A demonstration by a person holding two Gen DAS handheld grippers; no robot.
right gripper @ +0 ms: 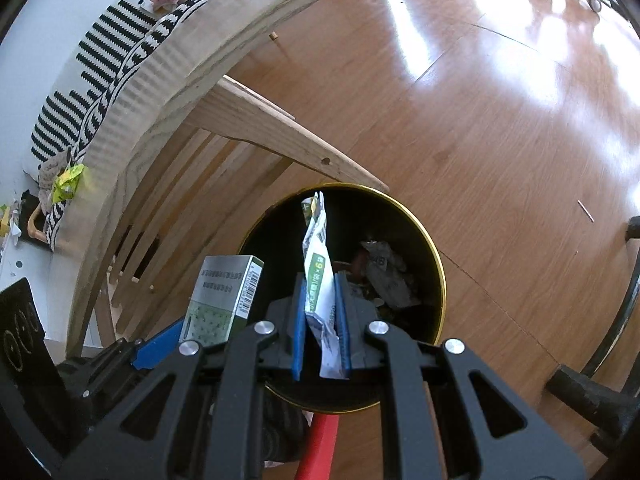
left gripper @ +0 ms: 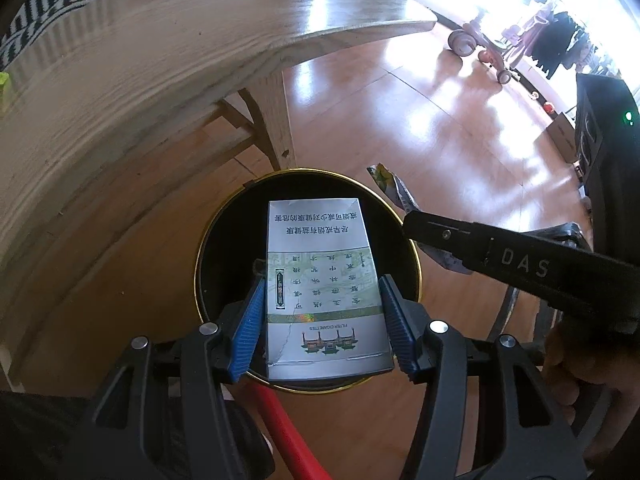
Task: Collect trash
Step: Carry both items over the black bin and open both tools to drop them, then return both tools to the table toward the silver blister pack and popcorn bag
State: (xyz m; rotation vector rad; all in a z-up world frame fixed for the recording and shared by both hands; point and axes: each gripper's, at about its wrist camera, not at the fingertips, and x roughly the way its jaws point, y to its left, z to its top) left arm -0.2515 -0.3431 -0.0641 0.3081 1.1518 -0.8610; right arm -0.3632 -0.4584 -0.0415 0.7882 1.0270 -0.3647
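My left gripper (left gripper: pixel 322 312) is shut on a white and green cigarette box (left gripper: pixel 324 280) and holds it over the black trash bin with a gold rim (left gripper: pixel 208 240). My right gripper (right gripper: pixel 322 320) is shut on a crumpled white and green wrapper (right gripper: pixel 318 264) above the same bin (right gripper: pixel 438 264). The box also shows in the right wrist view (right gripper: pixel 224 296), left of my right gripper. The right gripper's finger (left gripper: pixel 500 256) with the wrapper's tip (left gripper: pixel 390 188) shows in the left wrist view over the bin's right rim. Crumpled trash (right gripper: pixel 386 272) lies inside the bin.
A light wooden table (left gripper: pixel 120 80) stands left of the bin, with its legs (right gripper: pixel 280 136) beside it. A yellow-green wrapper (right gripper: pixel 68 184) lies on the table's edge. A black-and-white striped cloth (right gripper: pixel 120 48) lies beyond. A black unit (left gripper: pixel 604 160) stands right. A red handle (left gripper: pixel 284 432) is below.
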